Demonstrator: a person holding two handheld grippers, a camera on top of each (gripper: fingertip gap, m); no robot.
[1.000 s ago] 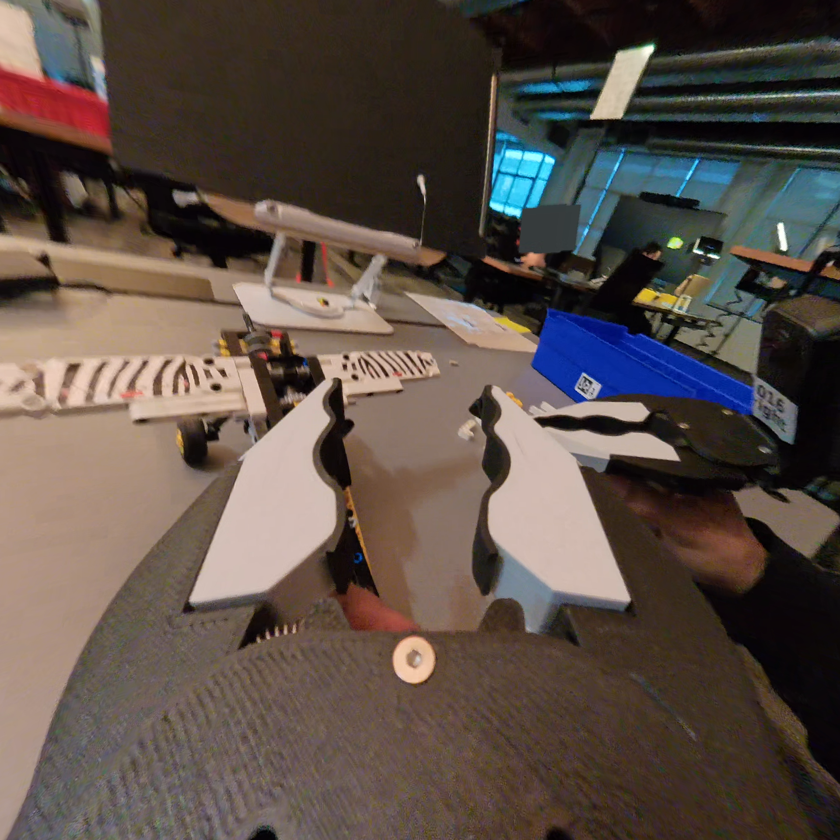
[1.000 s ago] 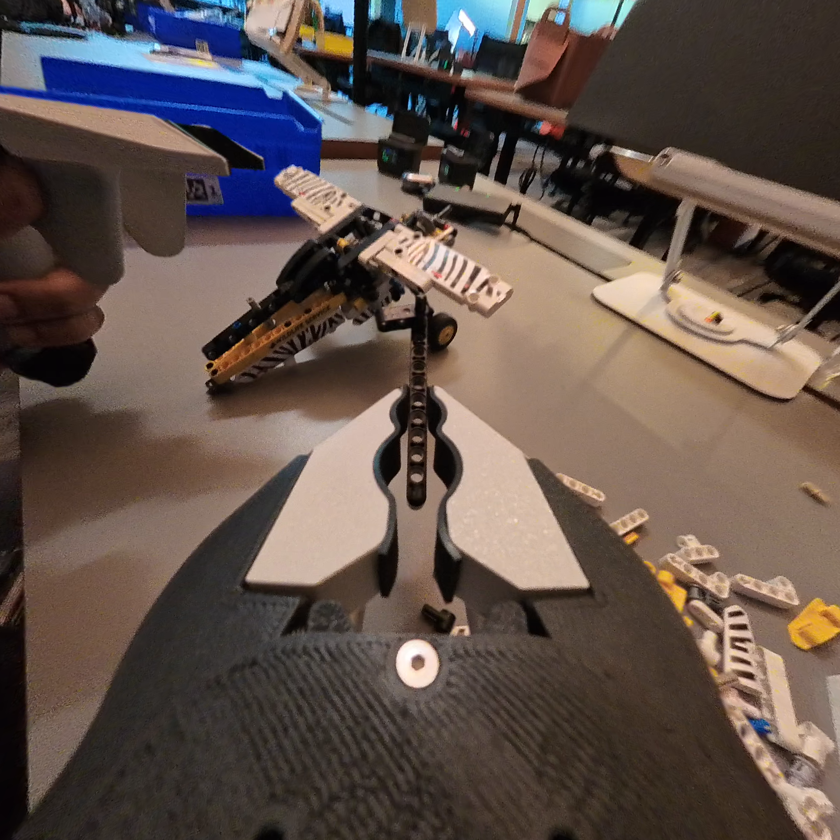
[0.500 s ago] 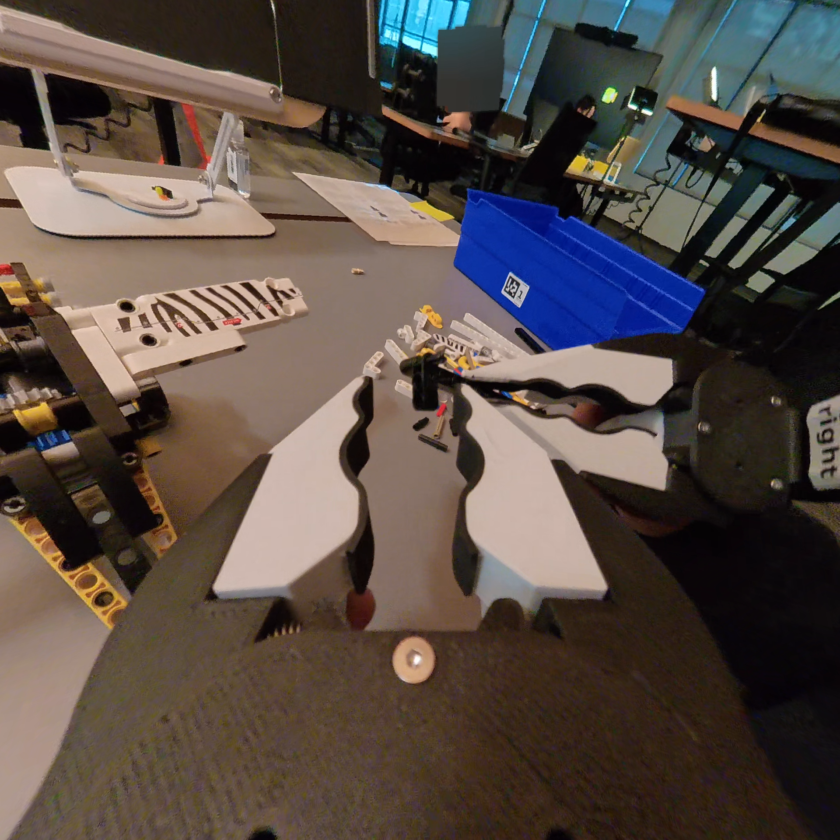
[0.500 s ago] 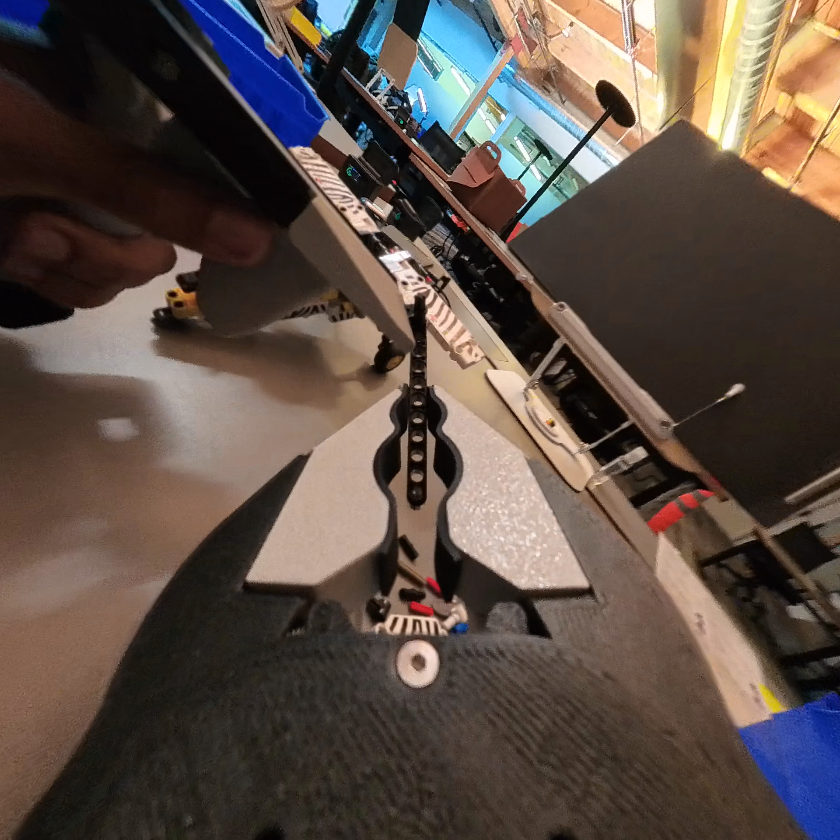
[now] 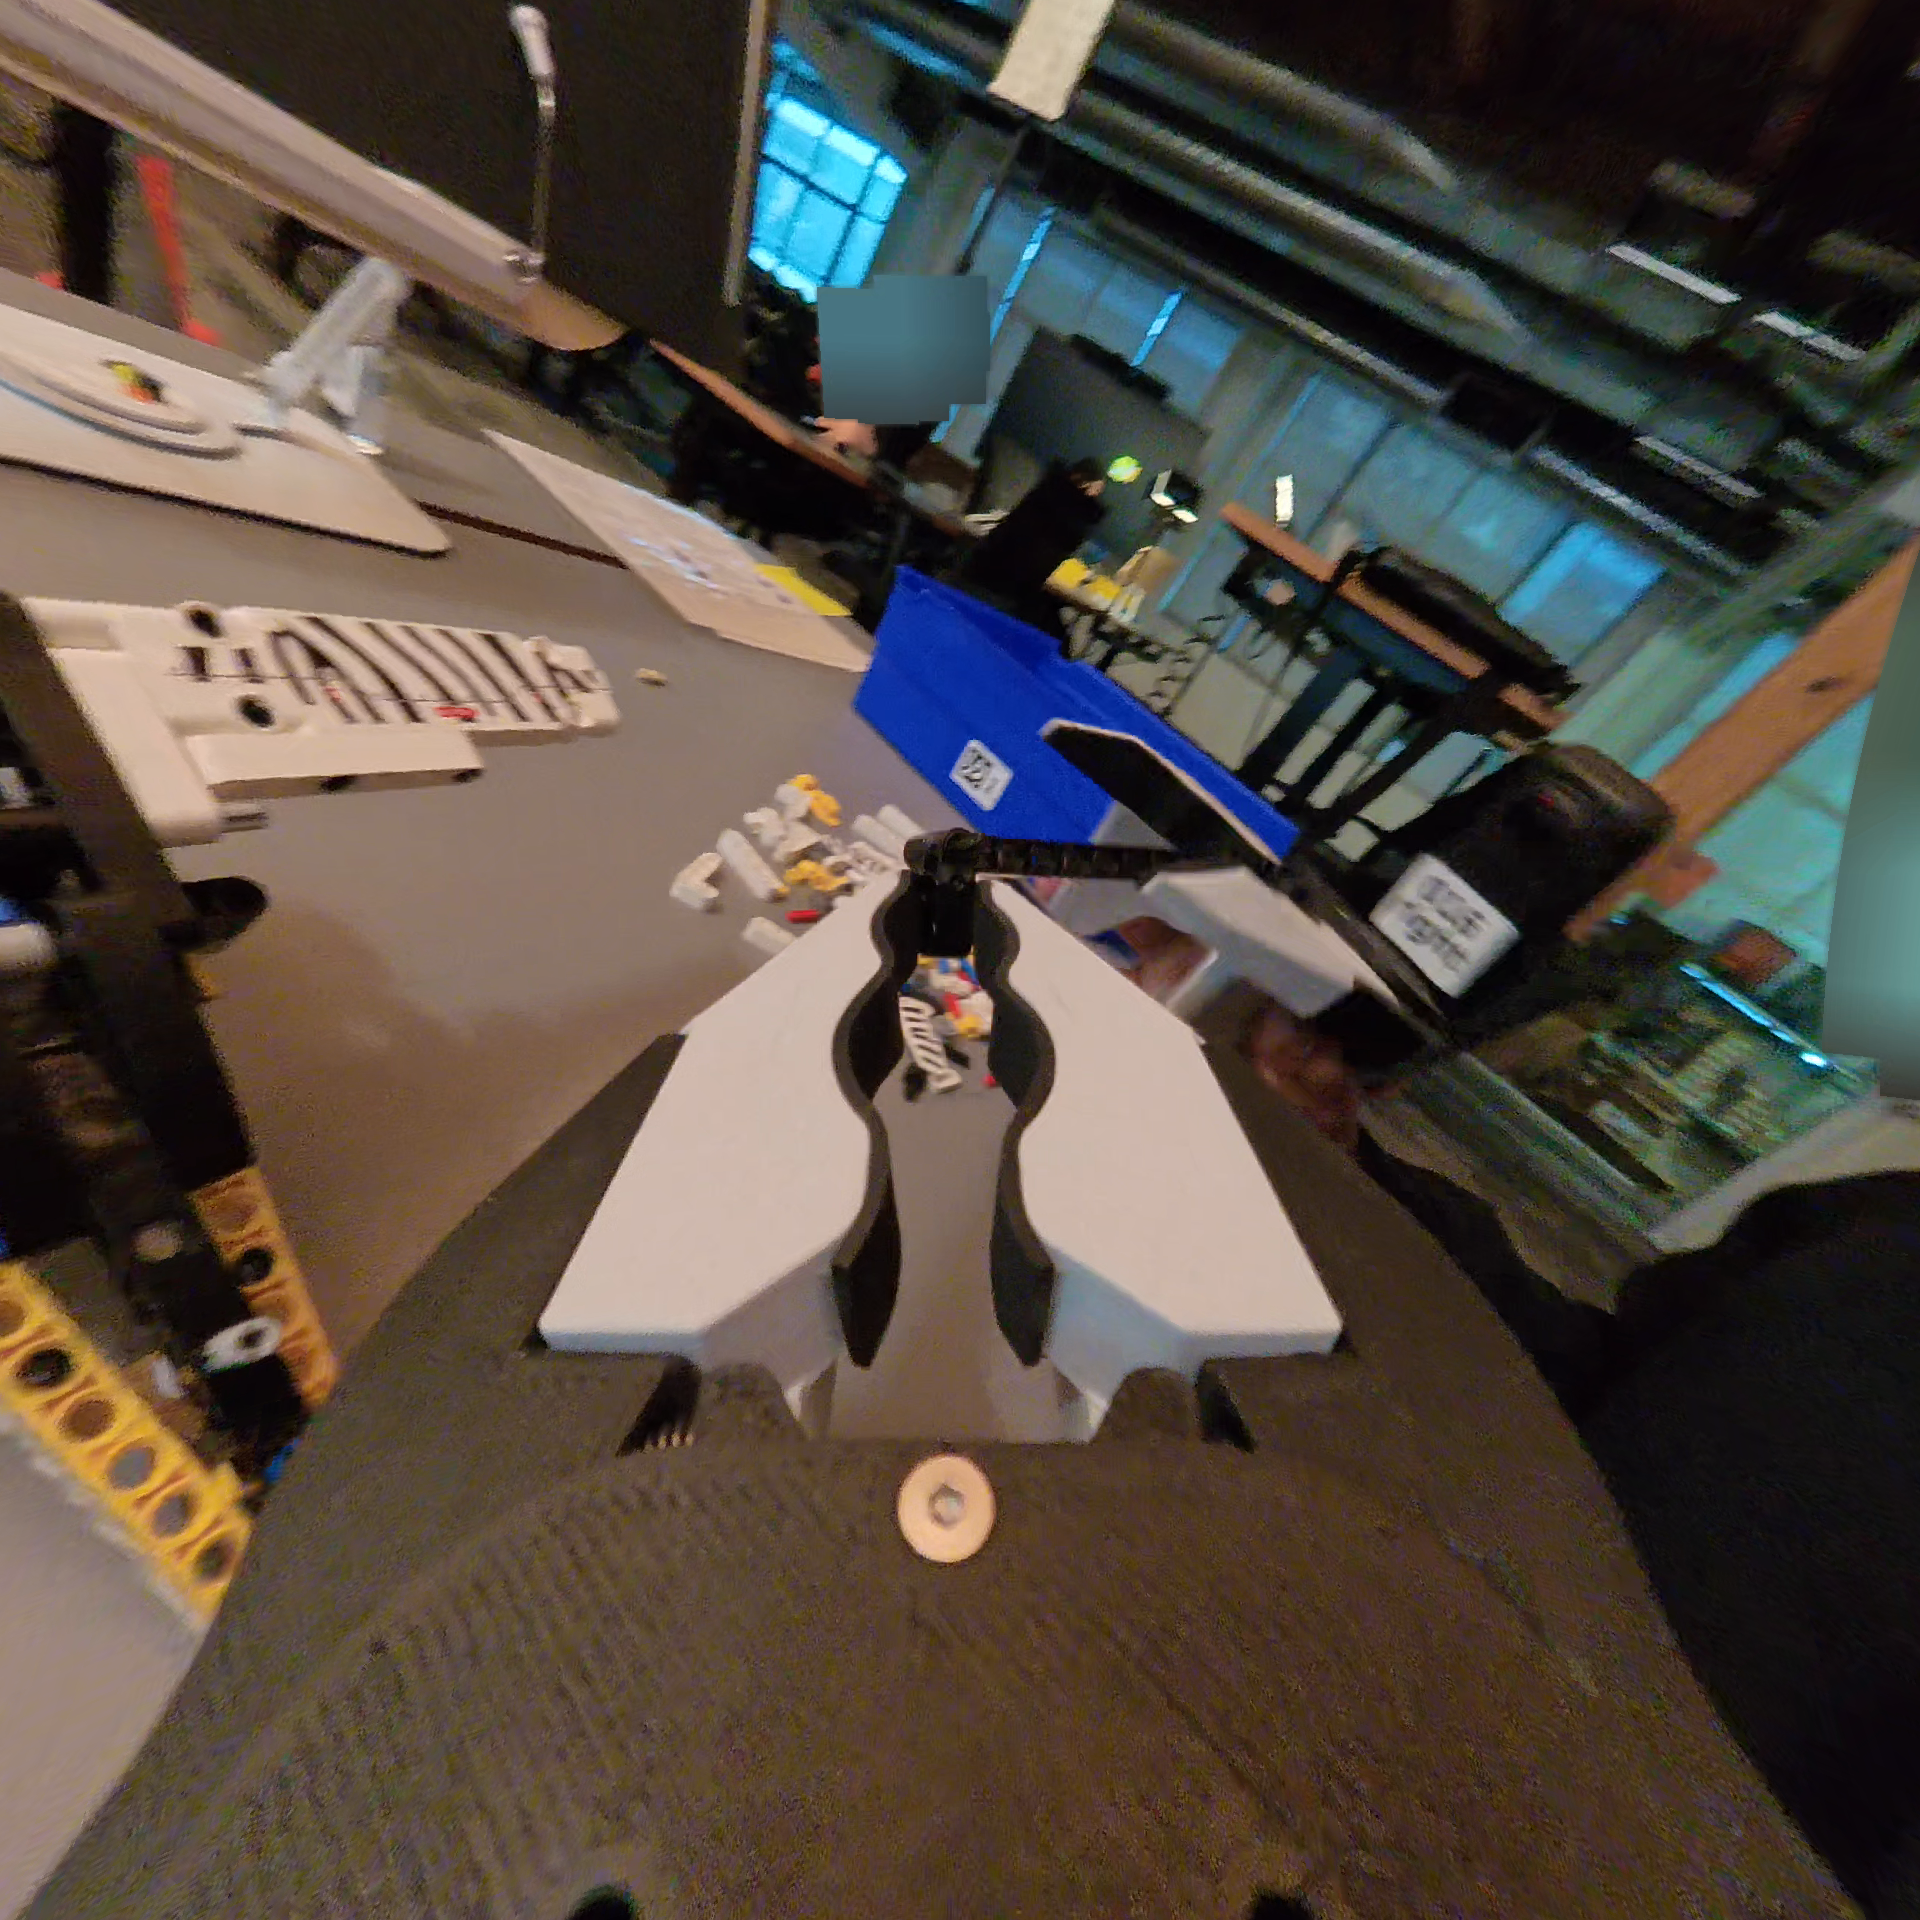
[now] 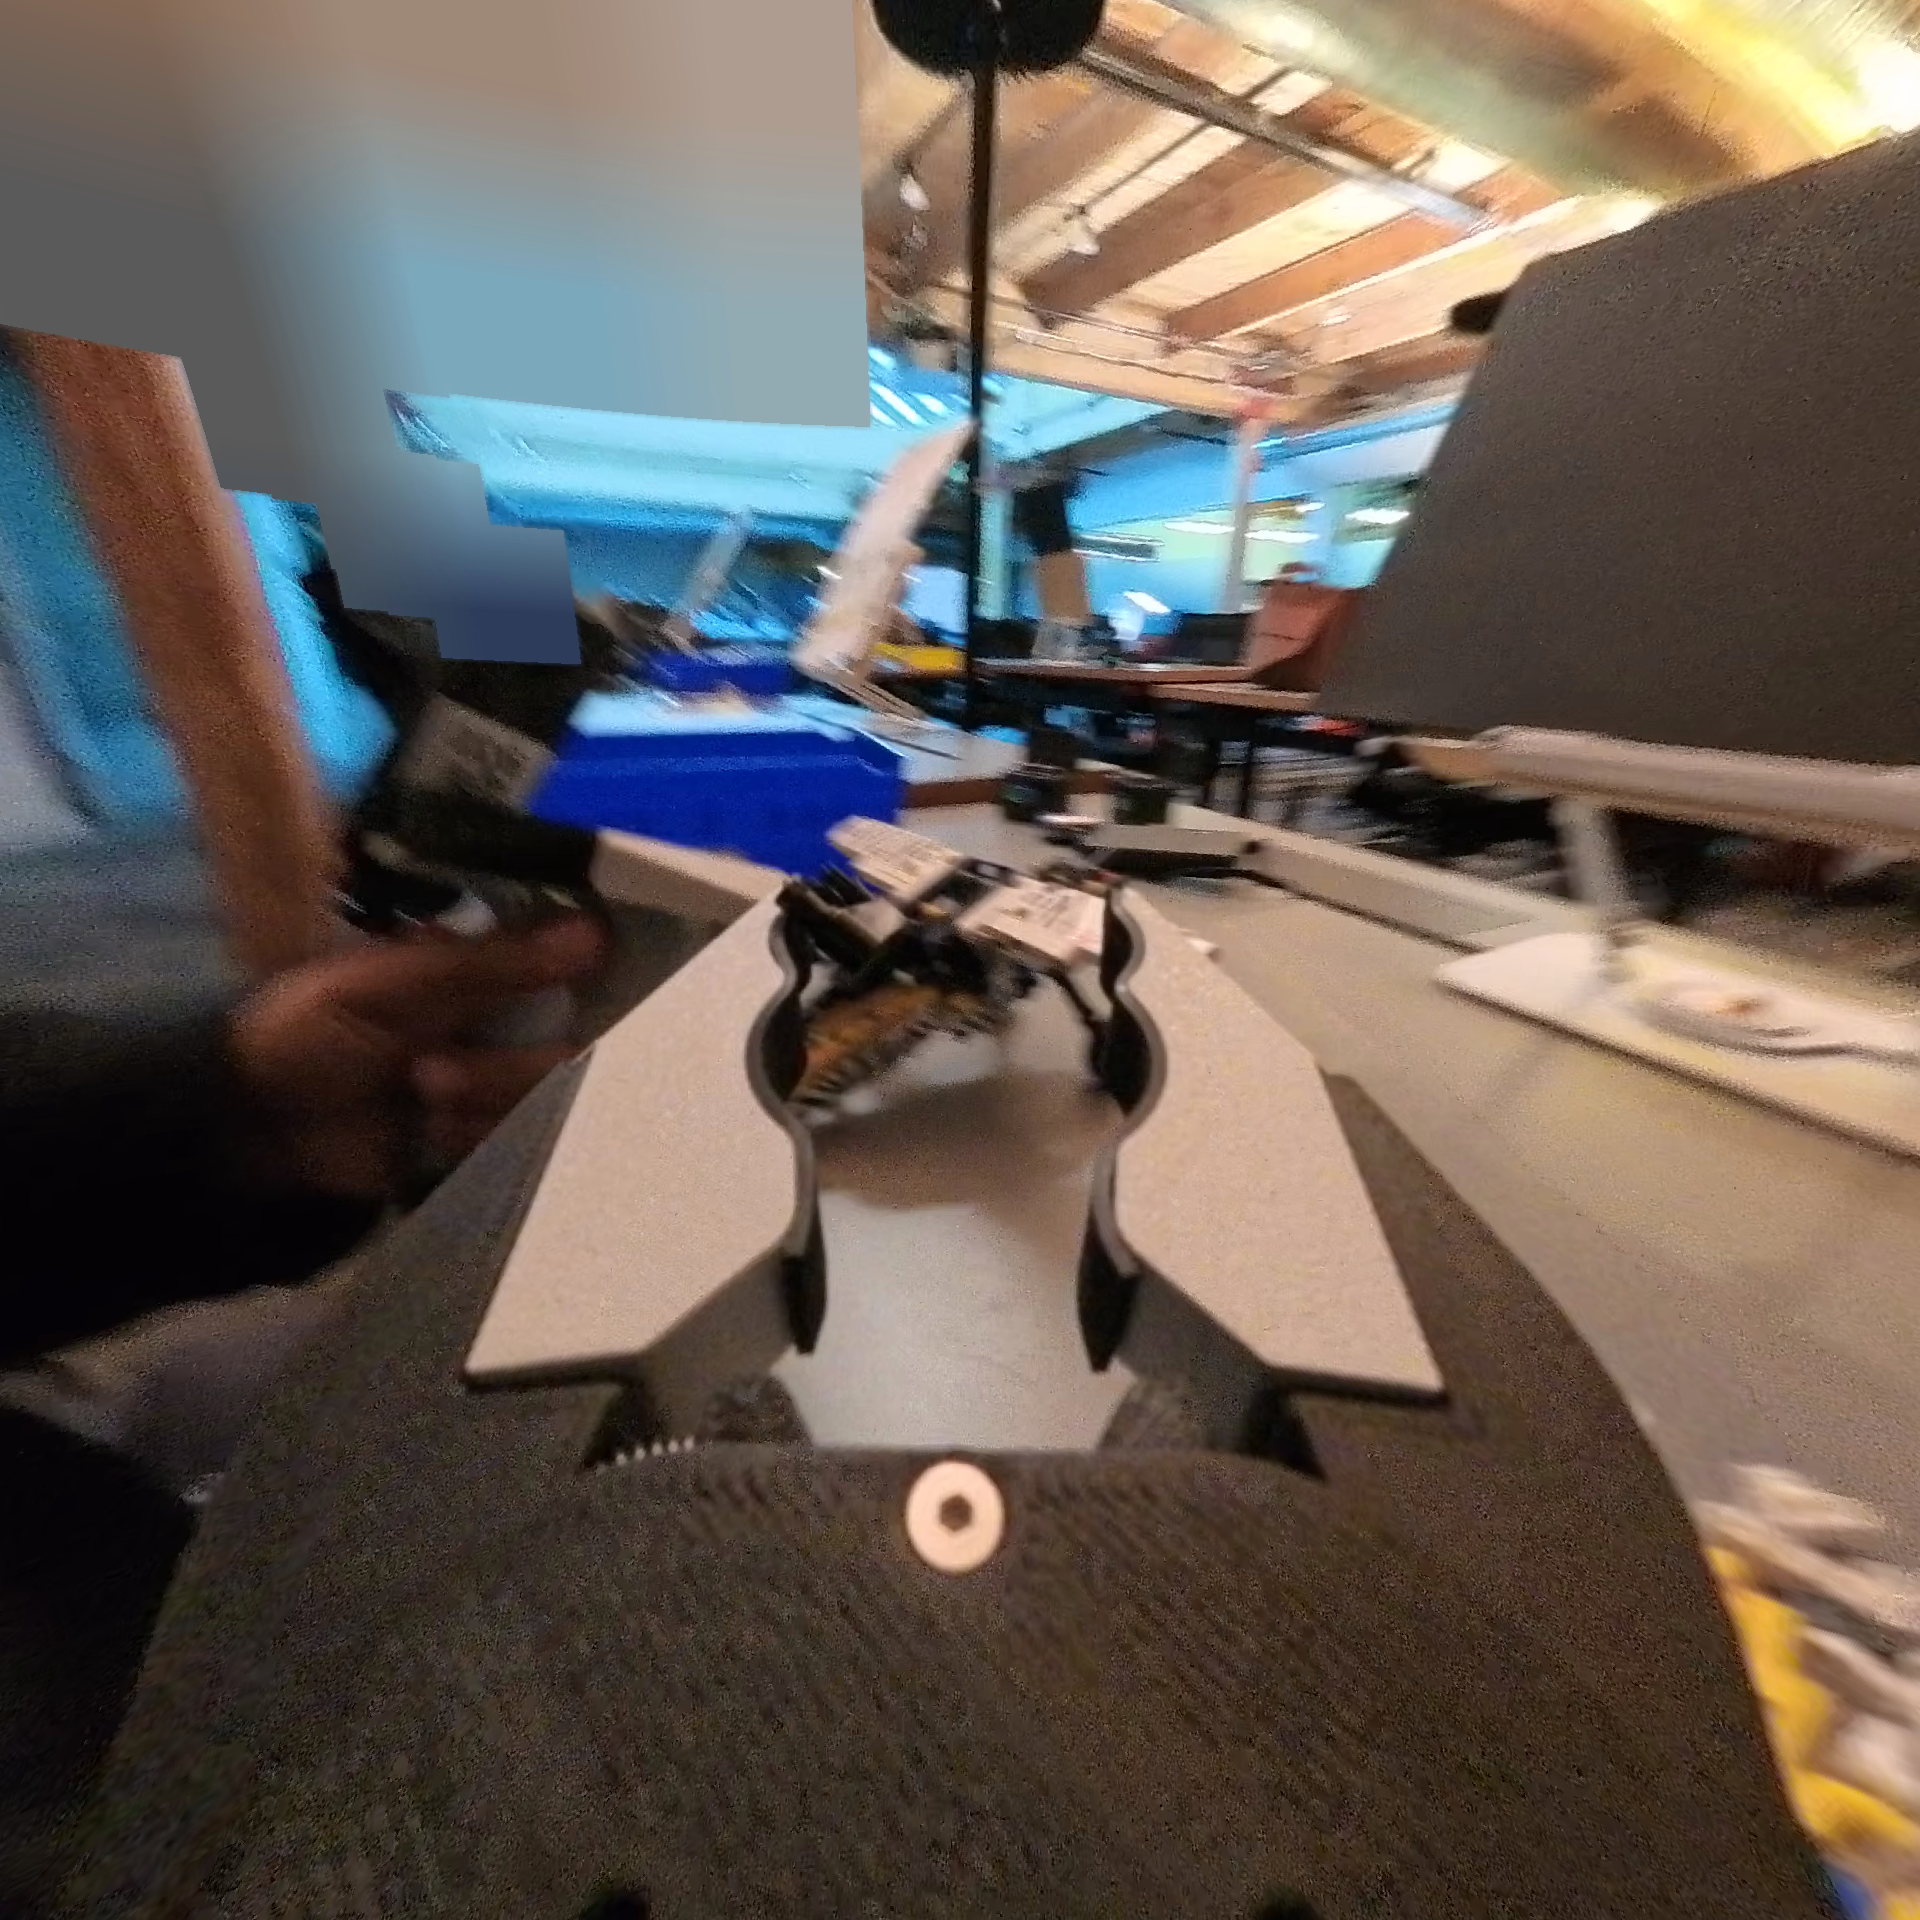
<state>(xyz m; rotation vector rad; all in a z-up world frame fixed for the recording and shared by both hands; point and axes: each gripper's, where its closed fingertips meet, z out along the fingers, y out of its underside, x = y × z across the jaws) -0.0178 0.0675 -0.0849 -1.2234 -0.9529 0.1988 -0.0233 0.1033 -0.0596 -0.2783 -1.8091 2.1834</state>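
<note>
Left gripper (image 5: 940, 914) pinches a black beam (image 5: 1081, 858) (right gripper (image 6: 951, 935) spread) near the blue bin (image 5: 997, 717).

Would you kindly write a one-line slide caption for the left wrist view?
Left gripper jaws shut on a black holed toy-brick beam assembly, above scattered small bricks on a grey table.

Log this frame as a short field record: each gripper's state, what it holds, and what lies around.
left gripper: shut on black beam, pinched at its end piece
right gripper: open, nothing between the fingers
beam pose: juts sideways toward the right gripper
table: grey; loose bricks, brick plane
blue bin: behind the bricks
</note>
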